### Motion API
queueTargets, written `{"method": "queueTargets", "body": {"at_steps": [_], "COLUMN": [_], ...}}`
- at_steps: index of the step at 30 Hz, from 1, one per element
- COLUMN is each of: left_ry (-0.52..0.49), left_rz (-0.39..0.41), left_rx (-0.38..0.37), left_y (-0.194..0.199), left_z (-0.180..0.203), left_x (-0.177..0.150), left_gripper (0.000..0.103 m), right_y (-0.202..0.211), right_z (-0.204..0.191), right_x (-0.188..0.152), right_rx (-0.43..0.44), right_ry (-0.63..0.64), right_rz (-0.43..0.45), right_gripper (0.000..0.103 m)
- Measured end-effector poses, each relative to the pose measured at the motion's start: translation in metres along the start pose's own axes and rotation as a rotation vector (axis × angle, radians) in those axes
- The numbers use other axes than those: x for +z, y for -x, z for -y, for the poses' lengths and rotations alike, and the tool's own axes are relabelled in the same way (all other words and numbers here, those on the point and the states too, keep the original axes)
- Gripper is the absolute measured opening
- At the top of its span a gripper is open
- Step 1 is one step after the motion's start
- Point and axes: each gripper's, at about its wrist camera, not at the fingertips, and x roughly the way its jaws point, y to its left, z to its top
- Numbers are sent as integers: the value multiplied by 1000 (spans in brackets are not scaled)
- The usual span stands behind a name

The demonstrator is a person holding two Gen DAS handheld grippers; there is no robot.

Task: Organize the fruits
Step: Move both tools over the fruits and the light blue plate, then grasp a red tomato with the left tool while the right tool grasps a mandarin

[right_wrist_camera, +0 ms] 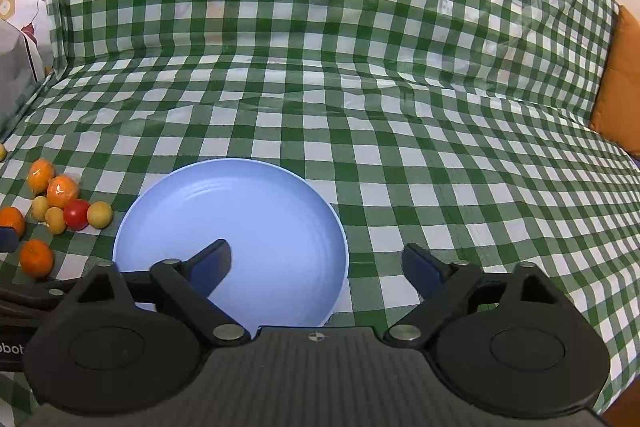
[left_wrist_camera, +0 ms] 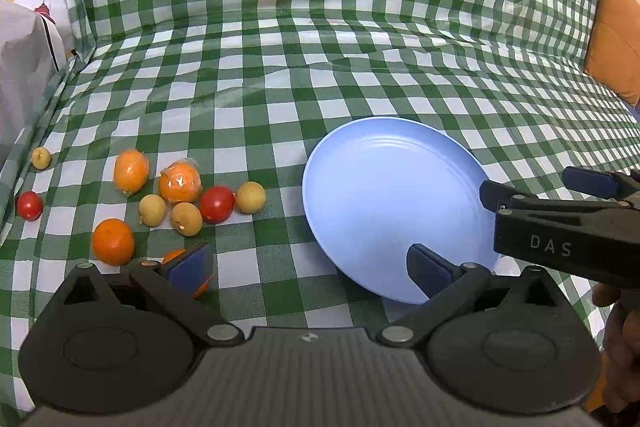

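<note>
Fruits lie loose on the green checked cloth (left_wrist_camera: 280, 99), bunched to the left of the blue plate (left_wrist_camera: 380, 187), which holds nothing yet. Largest are the oranges (left_wrist_camera: 130, 173), then the red tomatoes (left_wrist_camera: 216, 203), then the small yellow fruits (left_wrist_camera: 250, 197), one of which sits well apart near the cloth's left edge.

The left gripper (left_wrist_camera: 308, 267) hangs spread wide between the pile and the plate, one pad just over an orange. The right gripper (right_wrist_camera: 320, 267) stands wide over the plate's near rim with nothing between its pads.

A sound way would be to take one fruit at a time, closing gently across its middle so it does not roll, and set it low onto the plate.
</note>
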Motion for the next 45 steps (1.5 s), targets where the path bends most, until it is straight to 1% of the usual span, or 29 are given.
{"method": "queueTargets", "body": {"at_steps": [9, 17, 19, 21, 23, 25, 26, 28, 29, 30, 31, 33, 34, 35, 36, 38, 40, 43, 45], "left_ry": [-6, -22, -18, -16, -35, -53, -56, -60, -64, -67, -70, -71, -68, -67, -68, -71, -54, 4, 88], "left_rz": [-7, -14, -21, -8, 9, 23, 29, 38, 39, 39, 35, 32, 35, 38, 43, 60, 82, 74, 32], "left_rx": [-11, -17, -29, -49, -39, -33, -32, -34, -34, -33, -33, -37, -42, -47, -49, -52, -46, 8, 75], "left_y": [0, 0, -1, 1, 4, 6, 7, 8, 9, 8, 8, 8, 9, 10, 13, 18, 23, 16, 4], "left_z": [5, 6, 6, 4, 6, 7, 6, 3, 1, -1, -3, -11, -15, -20, -25, -42, -65, -116, -158], "left_x": [0, -2, -2, -2, -2, -3, -3, -2, -1, -1, 0, 2, 4, 6, 9, 19, 31, 47, 52], "left_gripper": [103, 103, 103, 103, 103, 102, 102, 95, 85, 71, 64, 38, 29, 15, 11, 11, 11, 12, 13], "right_y": [-3, -5, -5, -5, -4, -3, -2, -1, -1, 0, 1, 2, 3, 4, 4, 5, 4, 3, 3], "right_z": [-3, -3, -2, -2, -2, -1, -2, -3, -4, -5, -6, -9, -12, -15, -19, -27, -38, -60, -76], "right_x": [1, 1, 1, 1, 1, 2, 2, 3, 3, 4, 5, 7, 8, 10, 11, 14, 18, 22, 24], "right_rx": [-5, -4, -3, -2, -5, -7, -7, -7, -6, -4, -1, 13, 22, 33, 47, 80, 118, 186, 253], "right_ry": [-3, -15, -16, -17, -19, -30, -38, -55, -63, -71, -76, -85, -86, -87, -86, -85, -83, -63, -41], "right_rz": [11, 10, 9, 13, 20, 30, 35, 45, 50, 58, 66, 83, 91, 98, 105, 115, 120, 127, 120], "right_gripper": [88, 82, 78, 76, 69, 61, 59, 48, 45, 41, 38, 36, 34, 32, 31, 29, 21, 21, 21]}}
